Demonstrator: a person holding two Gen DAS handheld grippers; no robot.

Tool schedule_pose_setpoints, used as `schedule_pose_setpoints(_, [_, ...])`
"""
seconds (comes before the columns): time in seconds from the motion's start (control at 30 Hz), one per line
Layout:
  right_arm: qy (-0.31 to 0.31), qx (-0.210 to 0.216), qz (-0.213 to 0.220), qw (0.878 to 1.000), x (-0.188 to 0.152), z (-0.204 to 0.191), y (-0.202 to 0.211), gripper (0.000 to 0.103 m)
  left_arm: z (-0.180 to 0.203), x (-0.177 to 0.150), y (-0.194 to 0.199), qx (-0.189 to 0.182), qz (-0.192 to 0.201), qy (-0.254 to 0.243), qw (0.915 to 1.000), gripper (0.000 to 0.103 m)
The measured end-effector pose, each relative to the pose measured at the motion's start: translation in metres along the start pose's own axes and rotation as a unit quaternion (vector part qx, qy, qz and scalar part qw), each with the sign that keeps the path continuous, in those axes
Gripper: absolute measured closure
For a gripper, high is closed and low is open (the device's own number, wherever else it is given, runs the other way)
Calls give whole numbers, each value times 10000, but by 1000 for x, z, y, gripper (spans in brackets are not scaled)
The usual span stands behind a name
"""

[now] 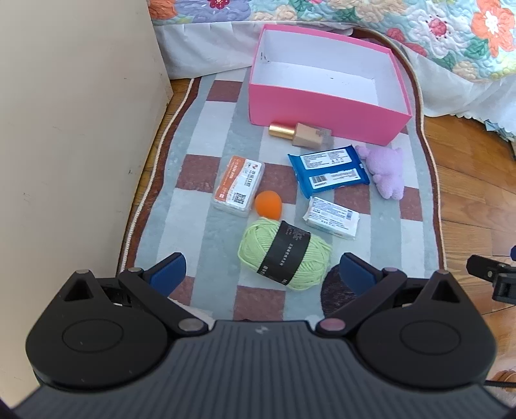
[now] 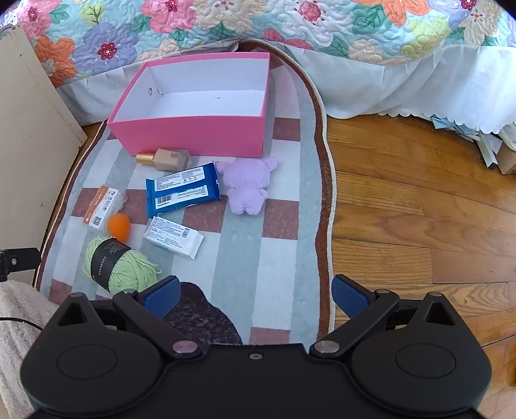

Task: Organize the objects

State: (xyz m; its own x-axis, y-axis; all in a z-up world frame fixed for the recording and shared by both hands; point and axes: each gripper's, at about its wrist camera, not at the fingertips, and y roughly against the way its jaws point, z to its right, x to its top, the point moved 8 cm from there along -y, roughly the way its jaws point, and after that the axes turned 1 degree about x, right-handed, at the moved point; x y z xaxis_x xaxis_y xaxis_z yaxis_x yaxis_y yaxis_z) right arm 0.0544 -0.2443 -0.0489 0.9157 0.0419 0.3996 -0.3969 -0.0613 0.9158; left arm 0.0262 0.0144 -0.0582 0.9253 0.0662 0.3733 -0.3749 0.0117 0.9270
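Note:
An empty pink box (image 1: 322,109) (image 2: 193,135) stands at the rug's far end. In front of it lie a foundation bottle (image 1: 303,133) (image 2: 166,159), a blue wipes pack (image 1: 329,170) (image 2: 182,190), a purple plush toy (image 1: 387,172) (image 2: 246,187), an orange-labelled clear case (image 1: 238,187) (image 2: 103,206), an orange sponge (image 1: 267,202) (image 2: 119,227), a white packet (image 1: 332,217) (image 2: 174,238) and a green yarn ball (image 1: 285,254) (image 2: 119,266). My left gripper (image 1: 262,272) is open, just short of the yarn. My right gripper (image 2: 254,295) is open and empty above the rug's near right part.
The checked rug (image 1: 213,232) (image 2: 274,258) lies on a wooden floor (image 2: 419,209). A cream cabinet (image 1: 71,129) stands at the left. A bed with a floral quilt (image 2: 290,25) runs along the back. The right gripper's edge (image 1: 496,274) shows in the left wrist view.

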Motion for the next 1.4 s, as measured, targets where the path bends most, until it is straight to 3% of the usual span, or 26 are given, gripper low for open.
schedule_pose_setpoints(0.3, [18,-74,-7,10000,-1,1,-3,2,1,3,10,-178,259,417,9986,0])
schedule_pose_setpoints(0.47, [14,-77,-20,10000,-1,2,-3,2,2,3,9,16,351,290,9990,0])
schedule_pose_setpoints(1.1, [-162,106,-158,9997,-3,10,-9,2,25,-3,18,-211,431,119,9988,0])
schedule_pose_setpoints(1.4, [-77,91,-140,9998,-3,8,-8,2,29,-5,23,69,473,-123,9988,0])
